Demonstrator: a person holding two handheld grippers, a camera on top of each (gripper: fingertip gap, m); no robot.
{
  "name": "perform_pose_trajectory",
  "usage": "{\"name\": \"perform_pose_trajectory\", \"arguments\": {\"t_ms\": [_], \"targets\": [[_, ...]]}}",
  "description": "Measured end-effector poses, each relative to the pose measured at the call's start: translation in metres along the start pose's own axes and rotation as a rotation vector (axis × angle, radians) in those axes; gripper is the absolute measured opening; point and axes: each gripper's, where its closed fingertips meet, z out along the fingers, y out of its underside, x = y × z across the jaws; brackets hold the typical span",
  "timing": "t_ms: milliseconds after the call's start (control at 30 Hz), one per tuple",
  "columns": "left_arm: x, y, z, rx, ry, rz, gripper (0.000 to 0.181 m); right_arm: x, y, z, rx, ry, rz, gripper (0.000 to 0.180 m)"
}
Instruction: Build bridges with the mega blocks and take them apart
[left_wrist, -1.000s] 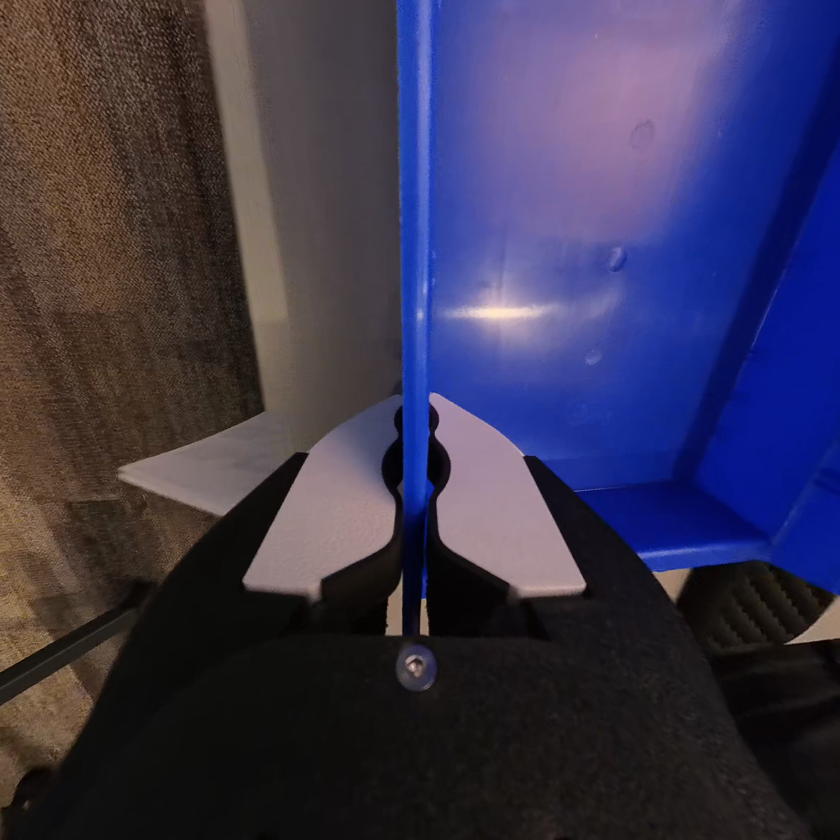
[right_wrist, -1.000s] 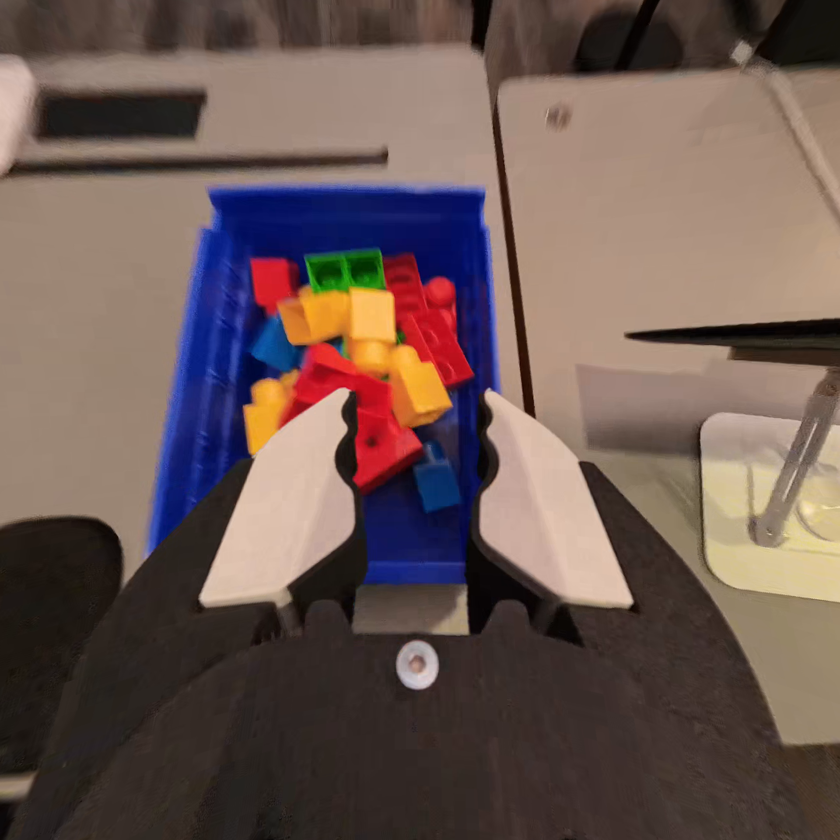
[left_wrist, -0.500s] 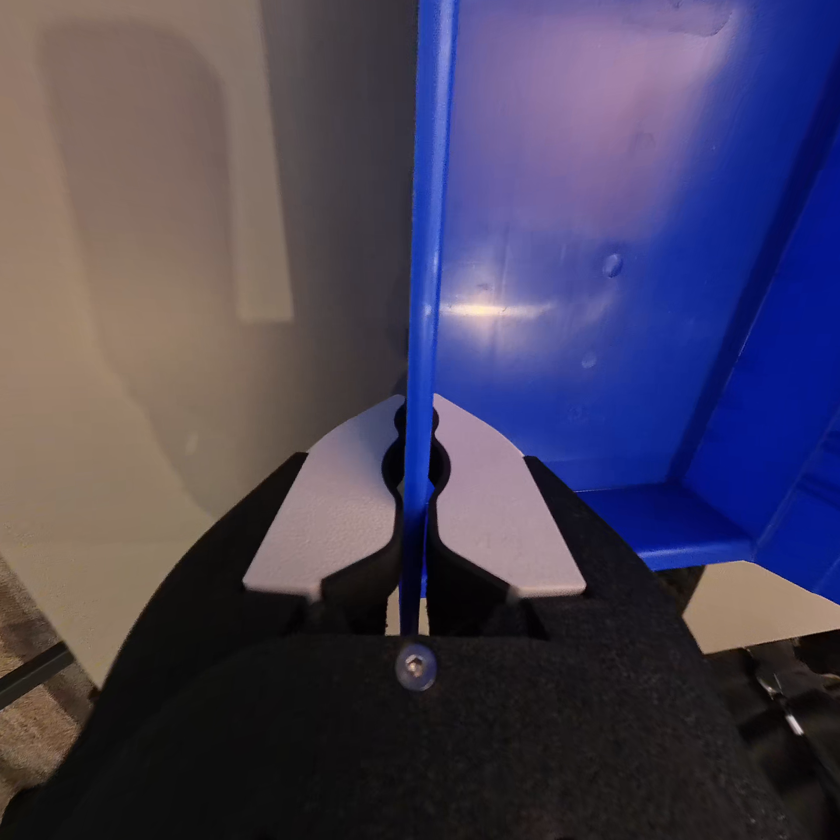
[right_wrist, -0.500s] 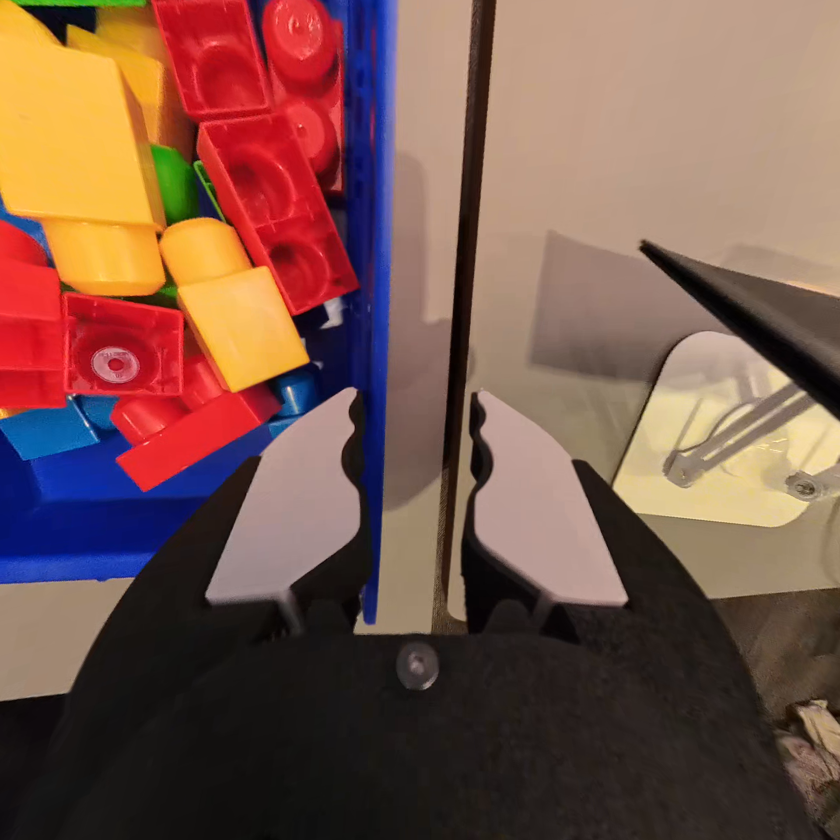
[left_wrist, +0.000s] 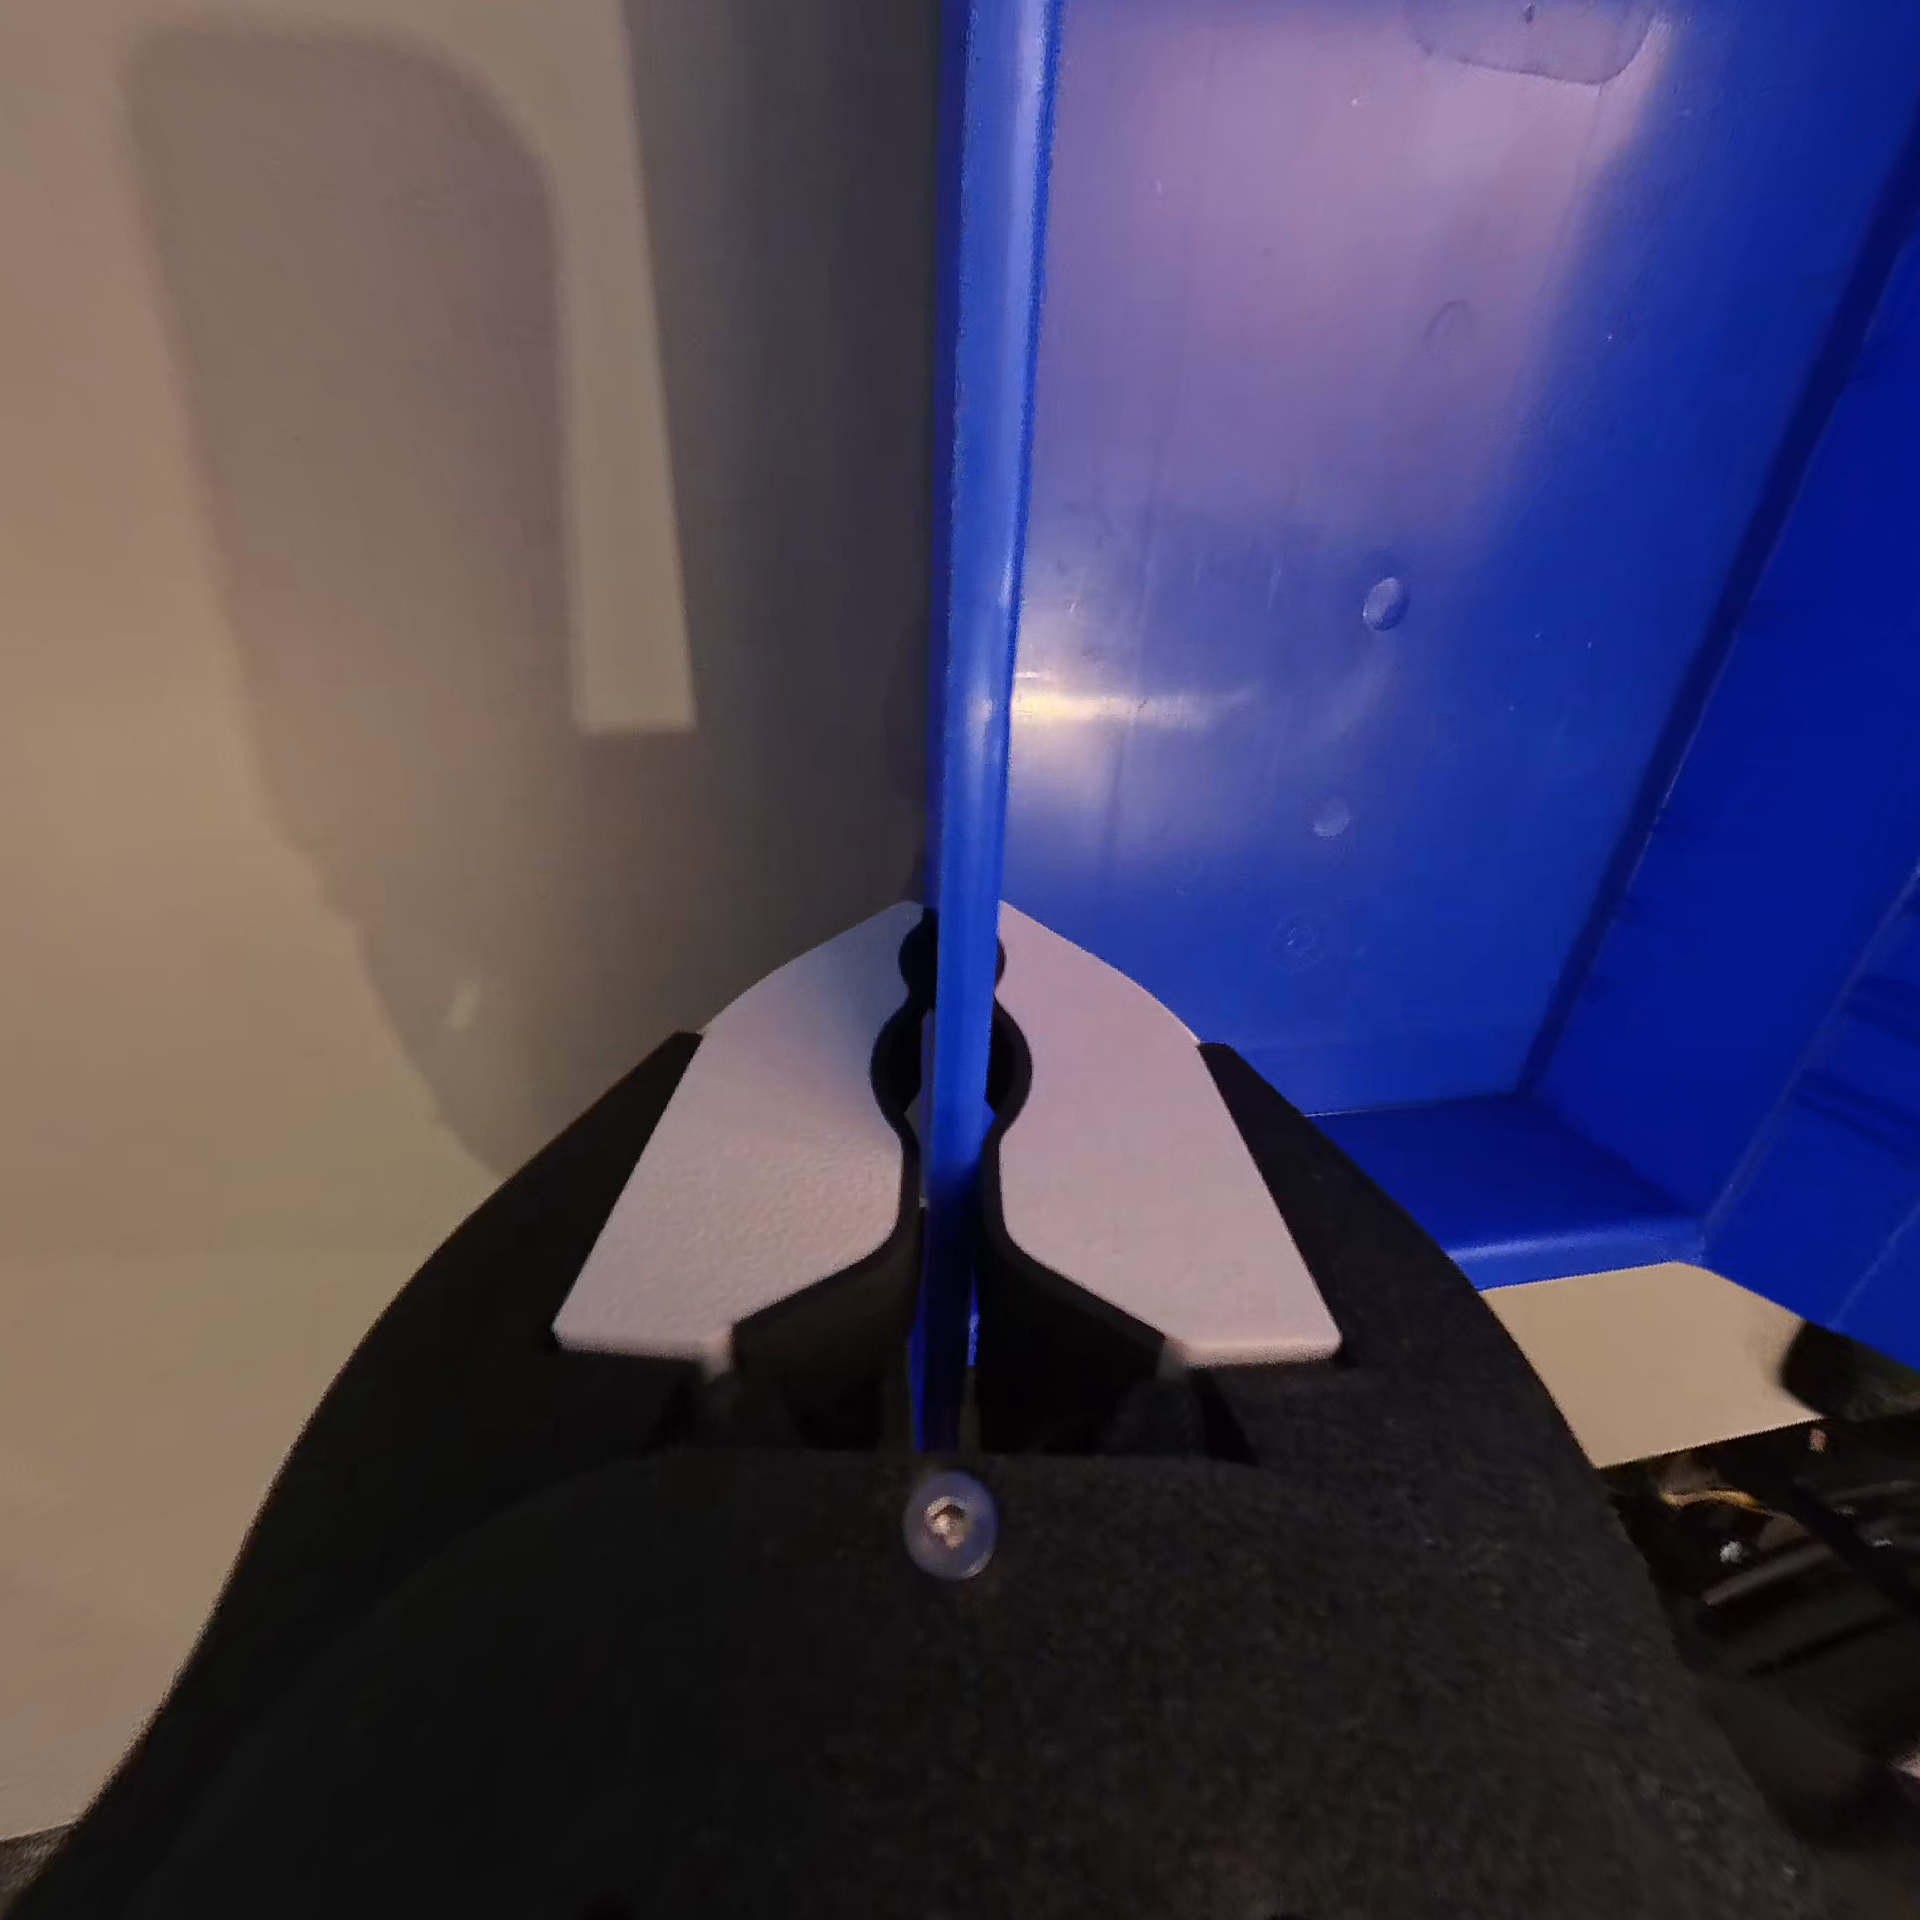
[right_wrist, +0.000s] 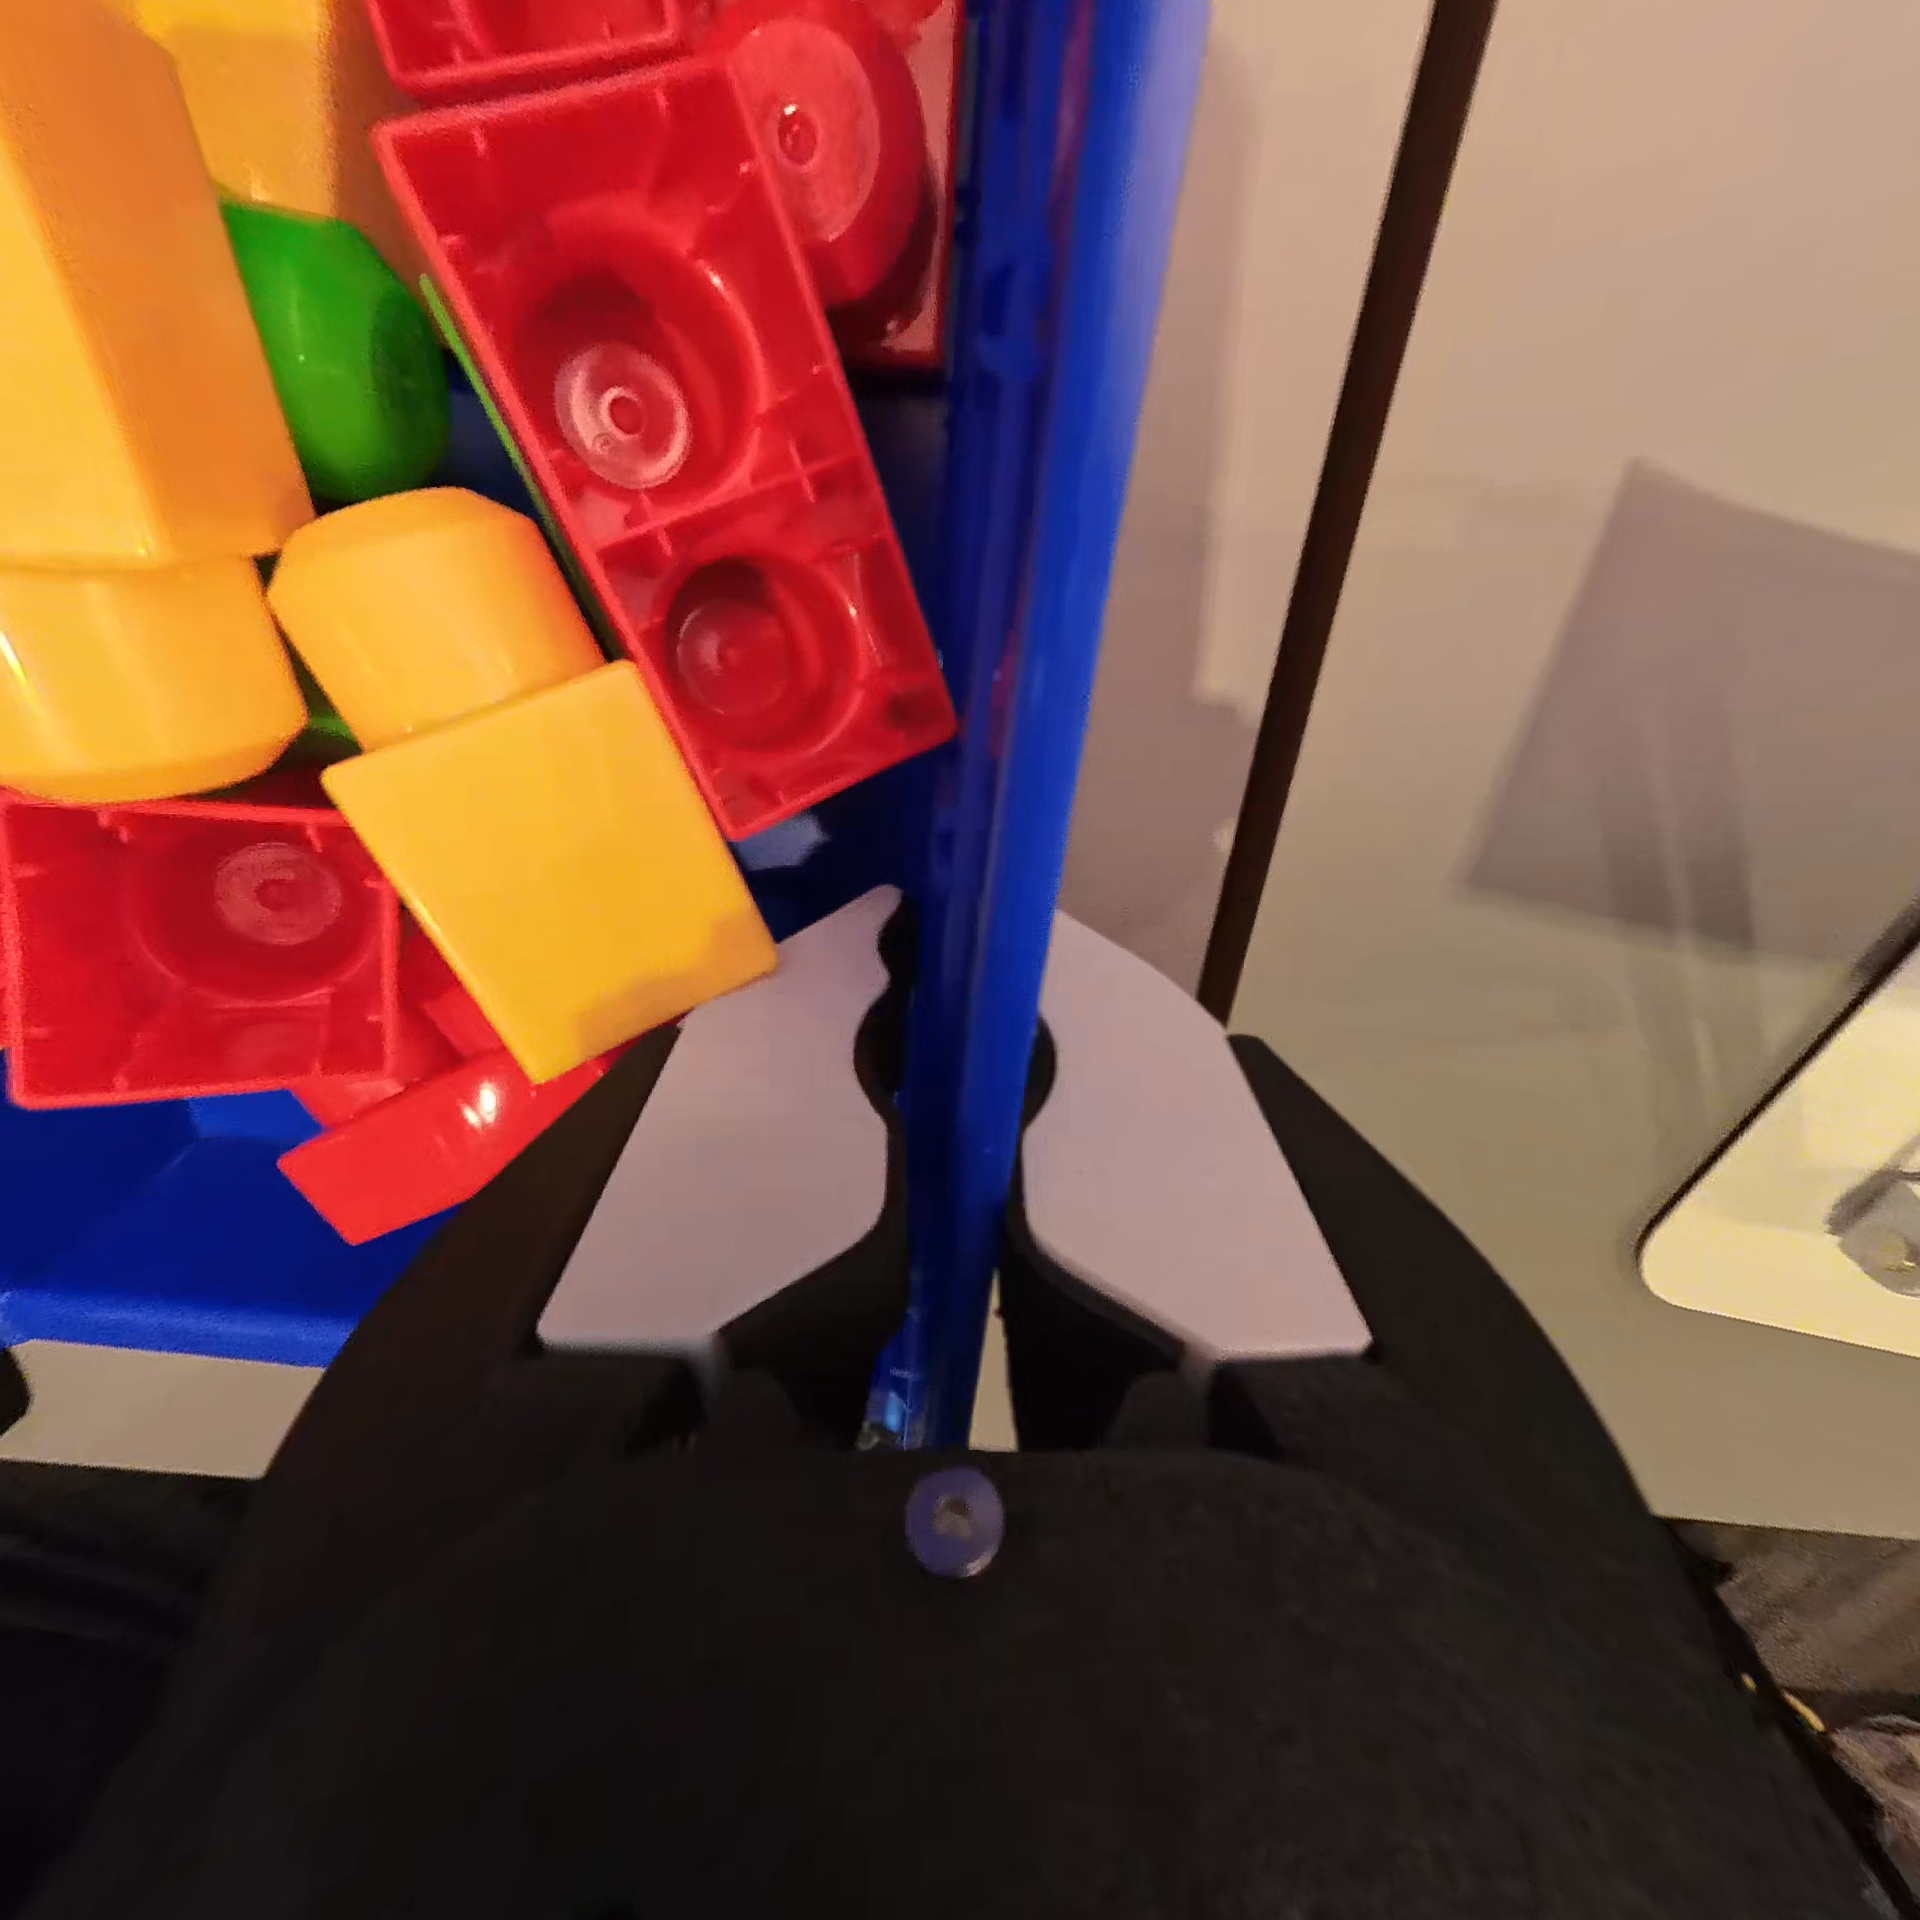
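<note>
My left gripper (left_wrist: 951, 925) is shut on the left wall of a blue plastic bin (left_wrist: 1351, 520); in the left wrist view I see only the bin's bare blue inside. My right gripper (right_wrist: 971, 935) is shut on the bin's right wall (right_wrist: 1039, 416). In the right wrist view the bin holds several mega blocks: a red two-stud block (right_wrist: 675, 436) lying hollow side up against the wall, a yellow block (right_wrist: 551, 852) touching my left finger, another red block (right_wrist: 197, 935), a large yellow block (right_wrist: 114, 312) and a green one (right_wrist: 343, 343).
The bin rests on a beige table (left_wrist: 312, 727). A dark gap (right_wrist: 1340, 468) splits it from a second table (right_wrist: 1610, 260) to the right. A white lamp base (right_wrist: 1797, 1195) stands at the right edge. Carpet (right_wrist: 1849, 1621) shows beyond the table's near edge.
My right gripper moved in from above the bin to its right wall and closed on it. My left gripper stayed shut on the left wall while the bin came over the table.
</note>
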Motion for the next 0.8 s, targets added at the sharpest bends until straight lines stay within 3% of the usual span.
{"name": "perform_pose_trajectory", "arguments": {"t_ms": [133,400,633,800], "targets": [[0.057,0.002,0.01,0.001,0.044,-0.015,0.01,-0.009,0.002,0.0,0.0,-0.111,0.08,0.004],[0.169,0.01,0.022,-0.062,0.239,-0.005,0.024,-0.01,0.007,-0.001,-0.001,-0.104,0.055,0.004],[0.176,0.001,0.001,-0.004,0.503,-0.048,0.033,-0.009,0.008,-0.001,0.011,-0.112,0.056,0.004],[0.166,0.003,-0.049,0.116,0.844,-0.001,0.009,-0.009,0.008,-0.001,0.01,-0.105,0.074,0.003]]}}
